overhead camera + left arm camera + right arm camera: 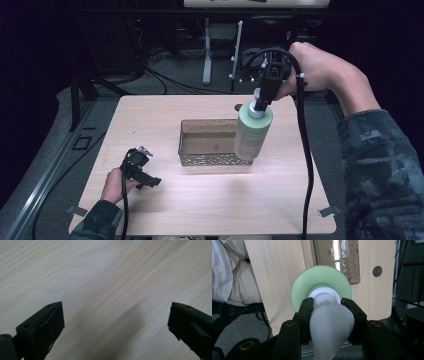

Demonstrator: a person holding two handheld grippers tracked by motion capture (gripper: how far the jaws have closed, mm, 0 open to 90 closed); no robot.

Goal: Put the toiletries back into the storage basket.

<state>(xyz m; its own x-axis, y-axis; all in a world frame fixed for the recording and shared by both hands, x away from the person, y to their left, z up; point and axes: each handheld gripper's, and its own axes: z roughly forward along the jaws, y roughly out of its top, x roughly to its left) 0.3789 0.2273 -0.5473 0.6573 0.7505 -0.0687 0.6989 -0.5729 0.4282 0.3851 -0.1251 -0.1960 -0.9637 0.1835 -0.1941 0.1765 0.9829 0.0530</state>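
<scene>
Basket [200,131] mid-table [210,210], clear-walled, wood showing through bottom; can't tell if anything inside. Bottle [252,132], pale green, hangs upright at basket's right end, base at rim level; whether base touches rim, can't tell. My right gripper [264,95] clamped on its white pump neck from above, right hand [312,67] raised behind basket. My left gripper [142,175] low over near-left table, jaws wide apart, nothing between; left hand [116,185] just behind.
</scene>
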